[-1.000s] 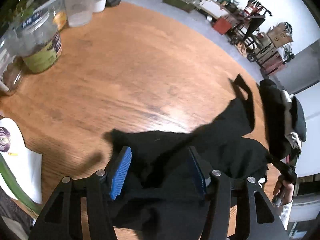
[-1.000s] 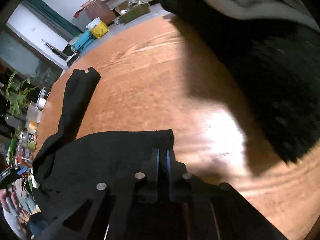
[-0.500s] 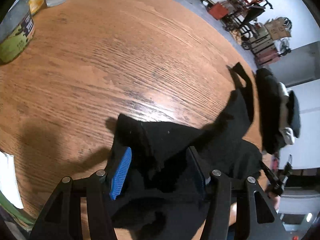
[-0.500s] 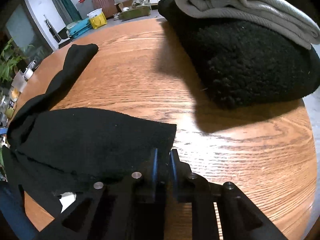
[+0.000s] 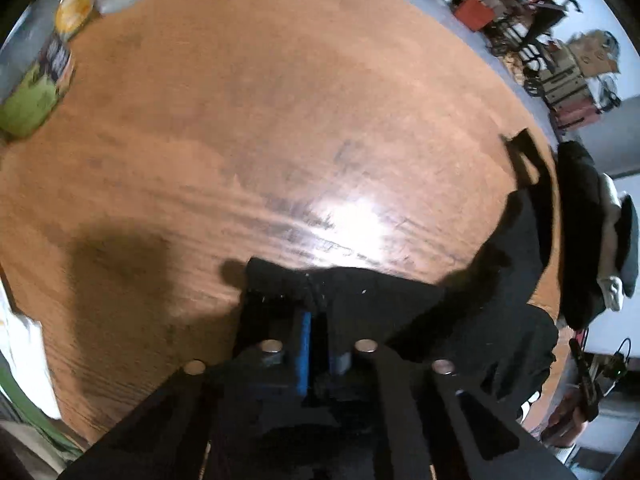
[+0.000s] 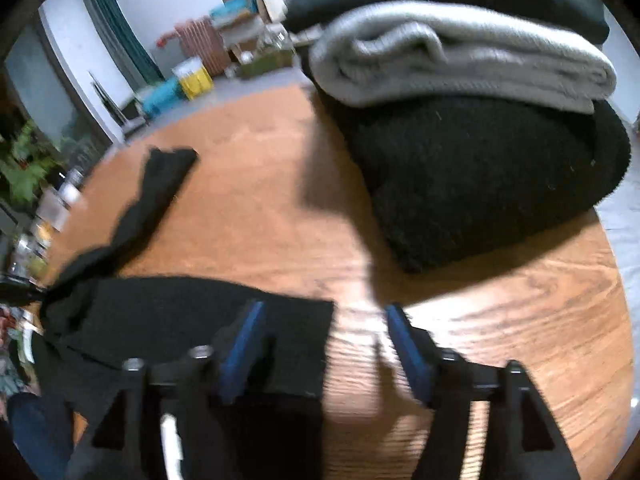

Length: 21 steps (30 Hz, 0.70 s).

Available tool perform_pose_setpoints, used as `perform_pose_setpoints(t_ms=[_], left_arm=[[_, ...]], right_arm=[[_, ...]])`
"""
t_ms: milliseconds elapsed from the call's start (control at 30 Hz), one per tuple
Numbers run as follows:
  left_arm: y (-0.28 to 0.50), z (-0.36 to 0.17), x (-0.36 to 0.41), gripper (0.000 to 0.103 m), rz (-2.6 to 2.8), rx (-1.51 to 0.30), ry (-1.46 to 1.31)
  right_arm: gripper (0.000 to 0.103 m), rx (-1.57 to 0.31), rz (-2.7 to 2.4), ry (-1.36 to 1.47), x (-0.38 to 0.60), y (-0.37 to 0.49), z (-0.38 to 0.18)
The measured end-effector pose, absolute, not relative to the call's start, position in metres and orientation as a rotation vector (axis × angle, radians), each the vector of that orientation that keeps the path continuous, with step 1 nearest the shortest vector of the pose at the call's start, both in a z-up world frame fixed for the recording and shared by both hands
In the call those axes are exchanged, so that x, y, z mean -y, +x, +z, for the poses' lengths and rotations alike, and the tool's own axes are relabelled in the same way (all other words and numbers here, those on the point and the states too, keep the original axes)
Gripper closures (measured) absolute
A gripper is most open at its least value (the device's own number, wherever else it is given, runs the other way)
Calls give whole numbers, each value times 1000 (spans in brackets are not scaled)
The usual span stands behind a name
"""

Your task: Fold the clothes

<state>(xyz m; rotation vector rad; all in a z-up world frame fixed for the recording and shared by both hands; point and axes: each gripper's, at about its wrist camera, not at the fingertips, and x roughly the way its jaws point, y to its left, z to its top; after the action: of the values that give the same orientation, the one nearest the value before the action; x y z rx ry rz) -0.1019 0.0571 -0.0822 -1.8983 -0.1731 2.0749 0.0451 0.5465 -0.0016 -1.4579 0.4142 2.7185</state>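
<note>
Left gripper (image 5: 316, 336) jaws pinched together, right gripper (image 6: 324, 340) jaws spread

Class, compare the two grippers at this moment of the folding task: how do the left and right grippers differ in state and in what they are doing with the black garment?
1. The left gripper is shut on the black garment; the right gripper stands open.
2. The left gripper pinches an edge of the garment; the right gripper holds nothing, with one finger over the cloth and the other over the bare wooden table.

Both have blue pads and sit low over the table.
</note>
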Motion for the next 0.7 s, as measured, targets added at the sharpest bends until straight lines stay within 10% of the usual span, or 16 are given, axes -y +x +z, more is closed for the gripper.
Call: perform_pose_setpoints(t_ms=[367, 533, 700], left_arm=[[-119, -74, -27, 90, 2095, 310, -1840], [-93, -54, -22, 45, 2033, 389, -1711], [-67, -36, -19, 39, 1960, 450, -1593]], right_arm=[[29, -380, 2758, -1510, -523, 26, -1], [29, -402, 2816, -1531, -511, 30, 6], [38, -579, 2973, -1709, -459, 25, 15]])
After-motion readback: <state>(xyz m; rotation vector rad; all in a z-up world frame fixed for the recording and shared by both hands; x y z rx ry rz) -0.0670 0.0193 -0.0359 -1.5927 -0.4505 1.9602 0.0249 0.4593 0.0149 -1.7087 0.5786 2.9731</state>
